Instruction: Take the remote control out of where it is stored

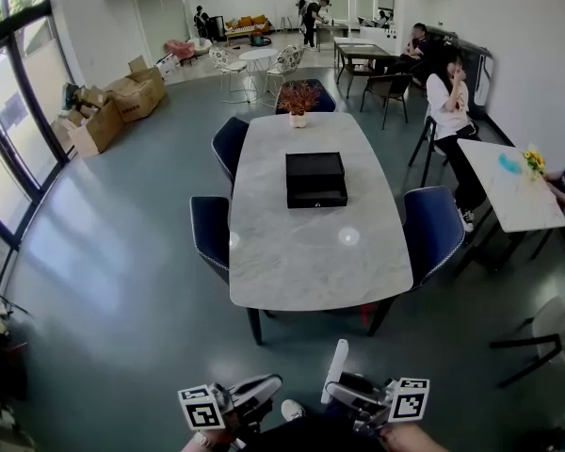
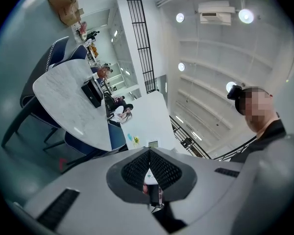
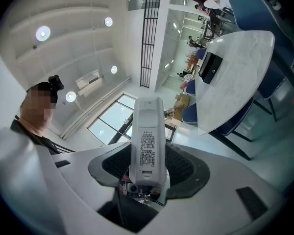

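Observation:
A white remote control (image 3: 148,141) stands upright between the jaws of my right gripper (image 3: 148,156), label side and battery cover toward the camera. In the head view the remote control (image 1: 335,369) sticks up from the right gripper (image 1: 354,394) at the bottom edge. My left gripper (image 2: 150,166) is shut with nothing held; in the head view the left gripper (image 1: 260,391) is beside the right one. A black drawer box (image 1: 315,179) sits closed in the middle of the white marble table (image 1: 292,262), well ahead of both grippers.
Blue chairs (image 1: 210,234) stand around the table, and a potted plant (image 1: 298,100) sits at its far end. A second white table (image 1: 514,191) with seated people is to the right. Cardboard boxes (image 1: 113,106) lie at the far left by the windows.

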The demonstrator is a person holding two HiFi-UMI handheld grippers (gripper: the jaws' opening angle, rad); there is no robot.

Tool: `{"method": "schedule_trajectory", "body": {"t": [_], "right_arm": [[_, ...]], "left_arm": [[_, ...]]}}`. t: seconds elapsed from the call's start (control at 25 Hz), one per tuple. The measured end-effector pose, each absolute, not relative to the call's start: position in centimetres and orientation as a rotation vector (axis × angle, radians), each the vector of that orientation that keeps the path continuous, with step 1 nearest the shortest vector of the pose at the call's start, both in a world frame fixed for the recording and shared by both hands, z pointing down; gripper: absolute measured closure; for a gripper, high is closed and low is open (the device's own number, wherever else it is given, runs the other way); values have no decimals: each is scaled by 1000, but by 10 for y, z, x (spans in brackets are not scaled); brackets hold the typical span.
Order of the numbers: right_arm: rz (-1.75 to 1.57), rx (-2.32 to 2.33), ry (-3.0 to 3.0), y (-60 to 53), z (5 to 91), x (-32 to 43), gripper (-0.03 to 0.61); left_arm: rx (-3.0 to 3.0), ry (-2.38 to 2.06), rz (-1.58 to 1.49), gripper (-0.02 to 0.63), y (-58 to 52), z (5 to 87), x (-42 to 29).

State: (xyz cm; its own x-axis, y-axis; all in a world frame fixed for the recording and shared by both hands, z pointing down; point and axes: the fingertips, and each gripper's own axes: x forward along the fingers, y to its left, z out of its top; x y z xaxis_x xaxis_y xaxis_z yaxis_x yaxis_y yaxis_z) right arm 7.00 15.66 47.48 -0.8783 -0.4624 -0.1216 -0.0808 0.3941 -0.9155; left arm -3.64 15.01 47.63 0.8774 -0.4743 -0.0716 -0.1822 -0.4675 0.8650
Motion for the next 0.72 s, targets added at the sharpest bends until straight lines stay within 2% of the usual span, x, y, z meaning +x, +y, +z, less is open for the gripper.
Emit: {"method": "schedule_trajectory", "body": {"t": [0.72], "right_arm": [[-1525, -382, 2317, 168, 476, 54, 362]], "left_arm": [[2057, -472, -378, 606, 154, 479, -36]]}}
